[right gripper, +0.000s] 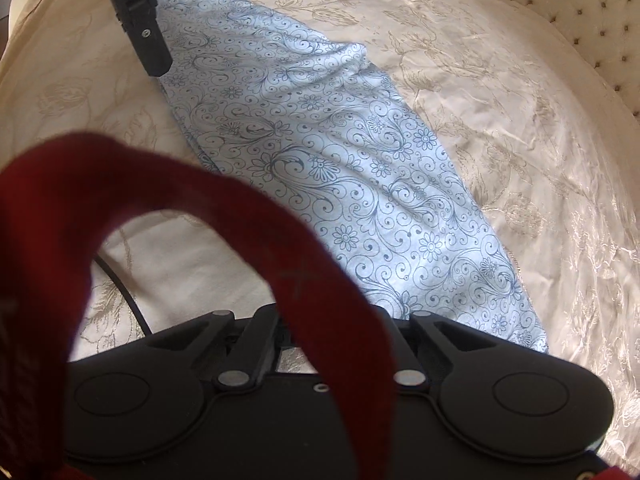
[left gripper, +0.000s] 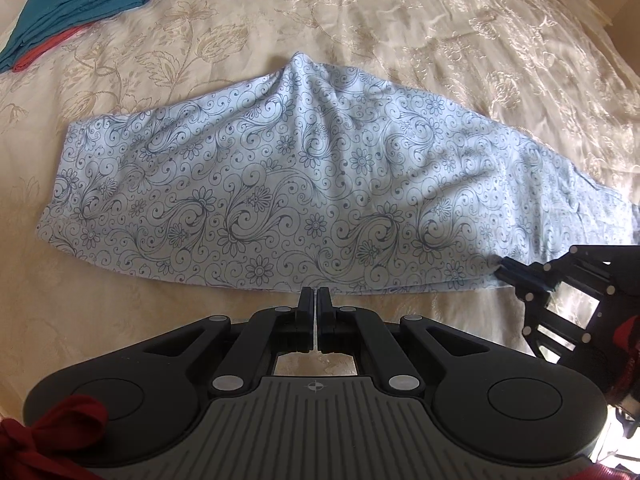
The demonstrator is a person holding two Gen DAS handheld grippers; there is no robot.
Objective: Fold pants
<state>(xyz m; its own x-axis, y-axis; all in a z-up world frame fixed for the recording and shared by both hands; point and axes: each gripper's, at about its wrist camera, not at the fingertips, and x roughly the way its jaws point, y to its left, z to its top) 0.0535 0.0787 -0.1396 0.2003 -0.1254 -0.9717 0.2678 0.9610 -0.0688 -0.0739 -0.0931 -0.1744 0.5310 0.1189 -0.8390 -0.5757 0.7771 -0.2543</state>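
Here my left gripper pinched the near edge of the floral pants on the cream embroidered bedspread; my right gripper gripped them too, with teal folded clothes at the far corner.

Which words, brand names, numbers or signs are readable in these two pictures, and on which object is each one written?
"Robot.AI", possibly cut off at the start: white letters on the black left gripper, seen in the right wrist view.
A small compass-like cross mark, no letters: on the grey ribbed body of the left gripper, left wrist view.
The pants carry only a floral print, no text.
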